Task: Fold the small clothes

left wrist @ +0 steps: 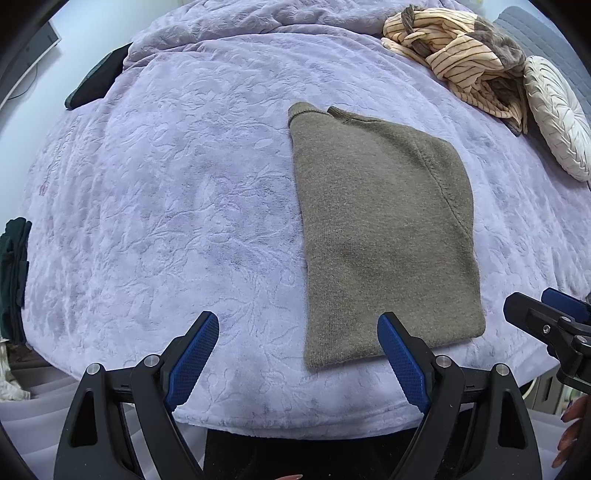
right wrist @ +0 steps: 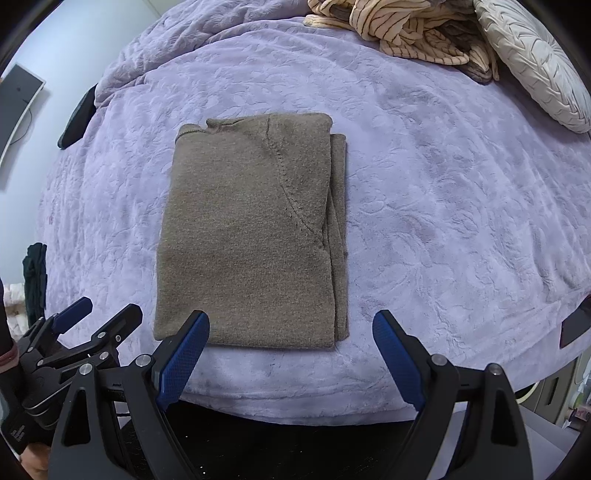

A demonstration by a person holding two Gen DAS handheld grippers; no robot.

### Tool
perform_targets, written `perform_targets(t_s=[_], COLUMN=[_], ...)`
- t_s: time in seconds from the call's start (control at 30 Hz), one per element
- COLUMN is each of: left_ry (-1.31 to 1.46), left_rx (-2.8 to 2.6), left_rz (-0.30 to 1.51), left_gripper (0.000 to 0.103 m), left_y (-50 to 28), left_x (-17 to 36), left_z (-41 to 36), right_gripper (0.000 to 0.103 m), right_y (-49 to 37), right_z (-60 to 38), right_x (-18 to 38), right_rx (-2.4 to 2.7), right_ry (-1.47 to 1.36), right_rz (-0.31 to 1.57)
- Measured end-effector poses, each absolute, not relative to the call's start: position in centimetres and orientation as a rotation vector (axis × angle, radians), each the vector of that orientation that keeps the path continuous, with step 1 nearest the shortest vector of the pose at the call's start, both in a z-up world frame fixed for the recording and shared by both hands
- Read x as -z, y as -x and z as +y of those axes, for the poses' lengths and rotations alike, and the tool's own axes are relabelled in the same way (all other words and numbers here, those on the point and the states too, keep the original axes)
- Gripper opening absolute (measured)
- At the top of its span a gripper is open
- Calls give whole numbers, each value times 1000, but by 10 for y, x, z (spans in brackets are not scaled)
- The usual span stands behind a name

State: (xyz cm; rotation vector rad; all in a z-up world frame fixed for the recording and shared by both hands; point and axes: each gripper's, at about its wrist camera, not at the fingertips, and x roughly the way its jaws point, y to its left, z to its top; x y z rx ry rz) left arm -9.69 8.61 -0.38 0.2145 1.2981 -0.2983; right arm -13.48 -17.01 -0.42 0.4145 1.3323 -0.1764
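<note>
Folded sweater (right wrist: 247,236) lies flat on bed (right wrist: 443,203). Left claw (left wrist: 298,325) and right claw (right wrist: 291,325) released, empty. Striped clothes (right wrist: 406,29) at one o'clock.

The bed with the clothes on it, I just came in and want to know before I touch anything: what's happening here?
A person is folding clothes on the lilac bedspread with a hand-held gripper in each hand. The brown knit sweater lies flat, folded into a neat rectangle. The left hand-held gripper and the right hand-held gripper are both open above its near edge, holding nothing. A crumpled striped garment waits at the far side beside a white round cushion.
</note>
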Motion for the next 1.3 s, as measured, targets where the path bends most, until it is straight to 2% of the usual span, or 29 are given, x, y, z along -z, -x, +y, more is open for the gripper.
perform_targets(t_s=[1.3], left_ry=[-214], left_rx=[313], left_rz=[1311], left_gripper=[89], left_y=[95], left_x=[7], left_z=[83], right_gripper=[92], right_y=[127], right_z=[-170], right_x=[13], right_rx=[188], right_ry=[-405], right_rz=[1362])
